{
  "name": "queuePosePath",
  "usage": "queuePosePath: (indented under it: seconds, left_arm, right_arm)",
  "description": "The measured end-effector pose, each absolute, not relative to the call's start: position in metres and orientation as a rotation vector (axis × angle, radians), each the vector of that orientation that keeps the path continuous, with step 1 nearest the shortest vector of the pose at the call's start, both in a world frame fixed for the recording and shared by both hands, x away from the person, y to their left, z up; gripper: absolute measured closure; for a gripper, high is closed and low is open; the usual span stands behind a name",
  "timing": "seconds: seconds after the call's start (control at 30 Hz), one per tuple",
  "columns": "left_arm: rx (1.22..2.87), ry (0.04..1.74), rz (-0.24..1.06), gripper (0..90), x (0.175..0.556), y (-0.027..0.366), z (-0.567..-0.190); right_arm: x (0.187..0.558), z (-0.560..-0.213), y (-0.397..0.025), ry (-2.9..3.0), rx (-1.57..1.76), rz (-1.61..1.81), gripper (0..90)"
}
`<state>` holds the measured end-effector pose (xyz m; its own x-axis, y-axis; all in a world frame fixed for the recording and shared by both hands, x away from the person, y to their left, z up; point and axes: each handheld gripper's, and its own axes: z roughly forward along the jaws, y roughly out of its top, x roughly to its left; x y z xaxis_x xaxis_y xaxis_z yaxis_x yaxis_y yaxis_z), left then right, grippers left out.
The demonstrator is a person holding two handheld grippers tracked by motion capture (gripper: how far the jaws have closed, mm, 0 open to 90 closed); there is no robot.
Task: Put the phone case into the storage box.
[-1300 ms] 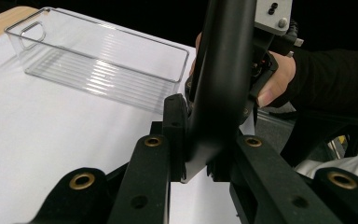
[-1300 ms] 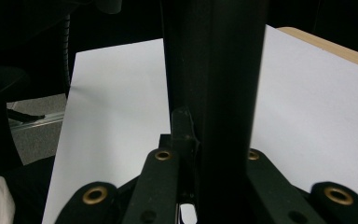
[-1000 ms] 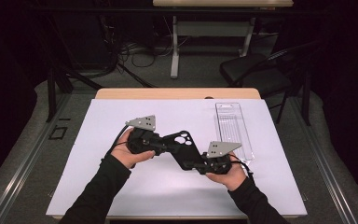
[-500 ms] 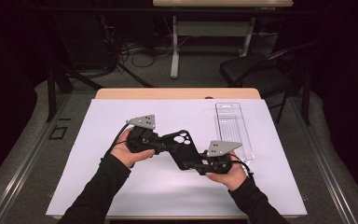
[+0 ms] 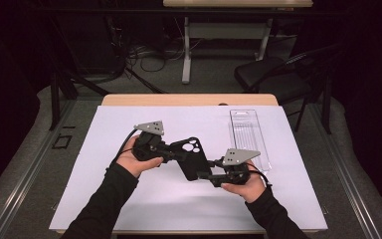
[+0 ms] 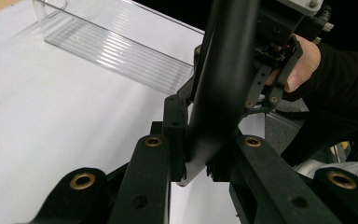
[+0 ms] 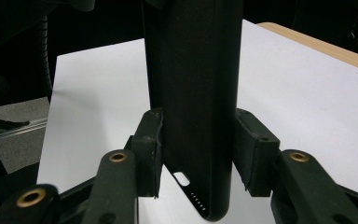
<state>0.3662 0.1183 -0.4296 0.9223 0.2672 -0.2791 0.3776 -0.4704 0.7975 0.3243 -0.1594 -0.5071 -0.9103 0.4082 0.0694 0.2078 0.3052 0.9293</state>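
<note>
A black phone case [image 5: 191, 157] with camera holes is held above the white sheet between both grippers. My left gripper [image 5: 171, 154] is shut on its upper left end. In the left gripper view the jaws clamp the case [image 6: 223, 79] by its edge, with the left gripper [image 6: 198, 140] tight on both sides. My right gripper [image 5: 206, 175] is shut on the lower right end. The right gripper view has the case [image 7: 193, 70] standing upright between the pads of the right gripper [image 7: 198, 144], port holes at the bottom.
A clear plastic tray [image 5: 248, 134] lies on the white sheet [image 5: 129, 199] at the right rear, also seen as the ribbed tray [image 6: 116, 46]. The table's wooden far edge [image 5: 189, 99] borders a dark floor with a chair [image 5: 273, 79].
Both grippers stay shut on the case. The right hand has drifted very slightly to the right; otherwise nothing has visibly moved.
</note>
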Motion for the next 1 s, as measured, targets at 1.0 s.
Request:
queuePosePath:
  seconds: [1.0]
  left_arm:
    - [2.178, 0.594, -0.098, 81.0, 0.3747, 0.1254, -0.4236]
  right_arm:
    - [0.3222, -0.4985, -0.1673, 2.294, 0.608, 1.598, 49.6]
